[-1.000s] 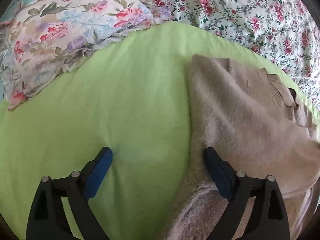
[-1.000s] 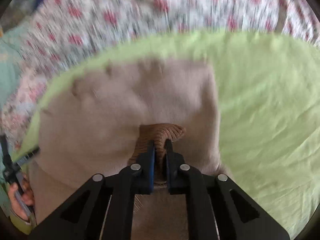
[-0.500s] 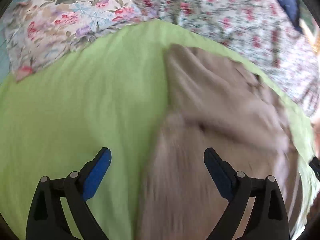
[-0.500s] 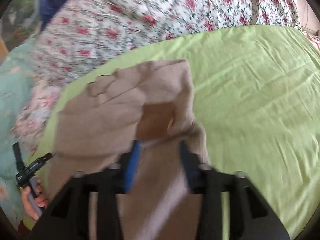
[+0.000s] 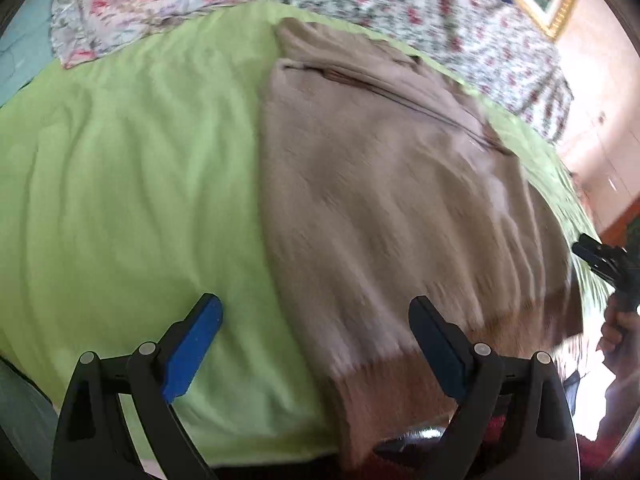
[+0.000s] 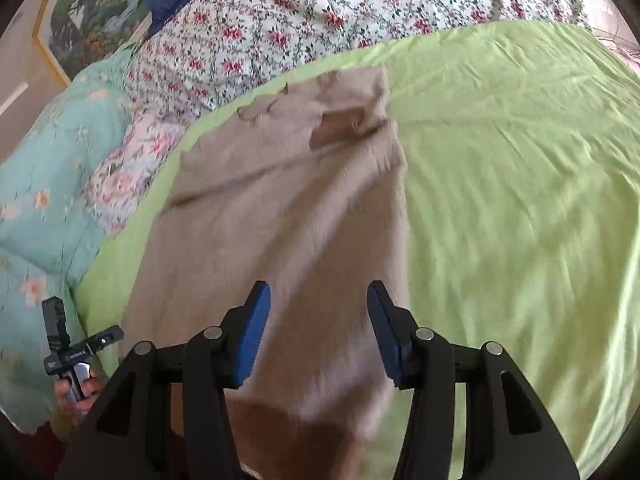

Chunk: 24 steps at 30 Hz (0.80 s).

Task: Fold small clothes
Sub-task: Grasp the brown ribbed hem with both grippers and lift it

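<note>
Sweater (image 5: 384, 208) is lying folded lengthwise on the green sheet (image 5: 132, 184), its ribbed hem hanging over the bed's near edge. Having just released the sleeve cuff (image 6: 340, 128) onto the sweater's far end, the right hand-held gripper (image 6: 318, 328) is now gaping empty above it; the left hand-held gripper (image 5: 316, 344) is hovering wide open, holding nothing. Next probably comes a crosswise fold. Floral bedding (image 6: 320, 16) is sitting beyond the sweater.

A lime-green bedsheet (image 6: 520, 184) fills mid-frame; a floral quilt (image 6: 320, 12) lies above, a gold-framed landscape painting (image 6: 84, 16) upper left.
</note>
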Each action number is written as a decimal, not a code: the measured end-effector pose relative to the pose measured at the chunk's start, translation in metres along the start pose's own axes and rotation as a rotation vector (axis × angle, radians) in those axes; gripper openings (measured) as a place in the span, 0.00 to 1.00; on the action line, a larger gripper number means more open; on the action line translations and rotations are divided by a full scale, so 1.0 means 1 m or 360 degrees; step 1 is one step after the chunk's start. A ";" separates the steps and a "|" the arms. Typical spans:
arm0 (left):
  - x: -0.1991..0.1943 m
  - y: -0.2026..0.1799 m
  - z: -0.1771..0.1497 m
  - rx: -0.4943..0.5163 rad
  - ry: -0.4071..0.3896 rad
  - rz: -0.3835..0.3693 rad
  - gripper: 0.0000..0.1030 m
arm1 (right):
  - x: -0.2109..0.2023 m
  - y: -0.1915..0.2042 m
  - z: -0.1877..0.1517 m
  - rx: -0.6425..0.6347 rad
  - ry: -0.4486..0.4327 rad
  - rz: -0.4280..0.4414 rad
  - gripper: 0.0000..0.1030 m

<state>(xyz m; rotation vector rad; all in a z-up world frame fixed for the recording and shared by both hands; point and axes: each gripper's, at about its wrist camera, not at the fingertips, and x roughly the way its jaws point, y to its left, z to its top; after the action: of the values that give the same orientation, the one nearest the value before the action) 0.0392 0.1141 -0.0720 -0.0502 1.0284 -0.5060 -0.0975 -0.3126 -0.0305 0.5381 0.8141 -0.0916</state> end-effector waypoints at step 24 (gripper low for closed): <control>0.002 0.001 -0.028 0.0004 0.0031 -0.0479 0.10 | 0.006 -0.029 -0.063 0.0159 0.0163 0.0396 0.08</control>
<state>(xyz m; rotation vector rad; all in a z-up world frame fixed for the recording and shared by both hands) 0.0176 0.1197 -0.0888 -0.2003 1.0449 -0.7825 -0.1435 -0.3066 -0.0820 0.7389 0.8391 0.1257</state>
